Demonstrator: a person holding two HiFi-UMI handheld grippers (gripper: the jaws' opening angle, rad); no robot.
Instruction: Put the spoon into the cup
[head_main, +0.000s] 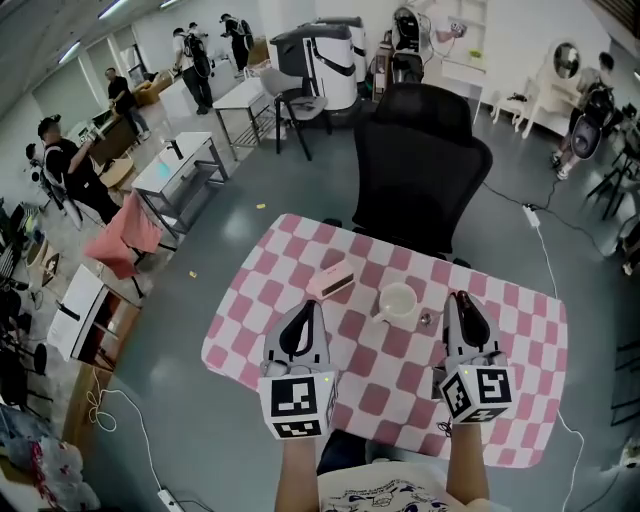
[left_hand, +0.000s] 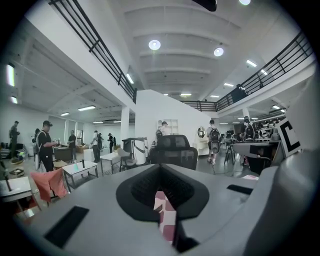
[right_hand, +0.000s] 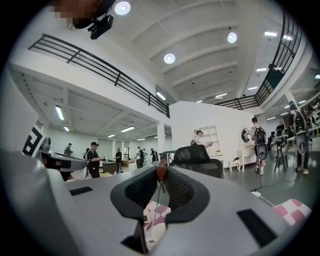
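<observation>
Right gripper (head_main: 461, 303) has the spoon (right_hand: 161, 171), pinched by its rounded reddish-brown handle end right at the jaw tips. The jaws stand narrow, clamped on that knob. A thin metal stem drops from the knob, slanting down and a touch to the left between the black ribbed pads. The low end is dark and hard to make out in the right gripper view.

From the head view, a small shiny piece shows on the near right side of the cup (head_main: 398, 301), between it and the right gripper. It looks like the spoon's bowl, though I cannot tell whether it touches the cloth.

The cup is white with a wide open mouth, upright around the middle of the table (head_main: 520, 340), which wears a pink-and-white checked cloth. The right gripper hangs over the table just to the cup's right, apart from it, so the spoon sits outside the cup and near its rim.

Left gripper (head_main: 318, 306) is over the near-left part of the table with its jaws drawn together and nothing between them. A pink box (head_main: 330, 279) lies left of the cup, just past the left gripper's tips. A black chair (head_main: 420, 165) stands at the far edge.
</observation>
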